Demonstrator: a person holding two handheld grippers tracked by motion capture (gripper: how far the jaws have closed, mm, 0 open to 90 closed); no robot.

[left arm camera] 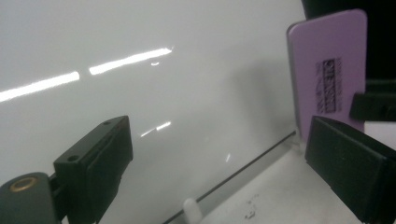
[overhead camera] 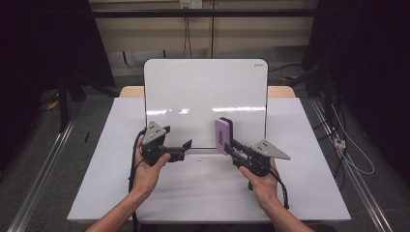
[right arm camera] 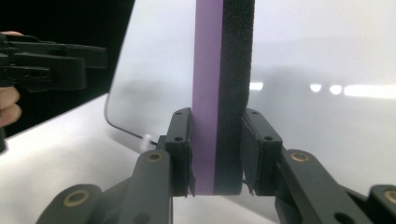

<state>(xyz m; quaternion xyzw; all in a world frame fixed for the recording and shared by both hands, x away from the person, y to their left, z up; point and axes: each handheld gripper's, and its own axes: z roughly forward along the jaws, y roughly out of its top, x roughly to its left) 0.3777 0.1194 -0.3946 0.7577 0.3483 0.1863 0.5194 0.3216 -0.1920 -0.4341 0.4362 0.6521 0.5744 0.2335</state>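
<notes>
The left gripper [overhead camera: 186, 145] is hovering at the lower left part of the whiteboard [overhead camera: 193, 92], its 2 jaws spread wide with nothing between them. Just to its right, the right gripper [overhead camera: 228, 146] is clamping the purple eraser [overhead camera: 222, 134] (black felt backing) upright, in front of the whiteboard's lower right area.

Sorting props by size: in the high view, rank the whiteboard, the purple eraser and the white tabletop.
1. White tabletop, largest.
2. Whiteboard, standing on it.
3. Purple eraser, smallest by far, clamped in the right claw.
</notes>
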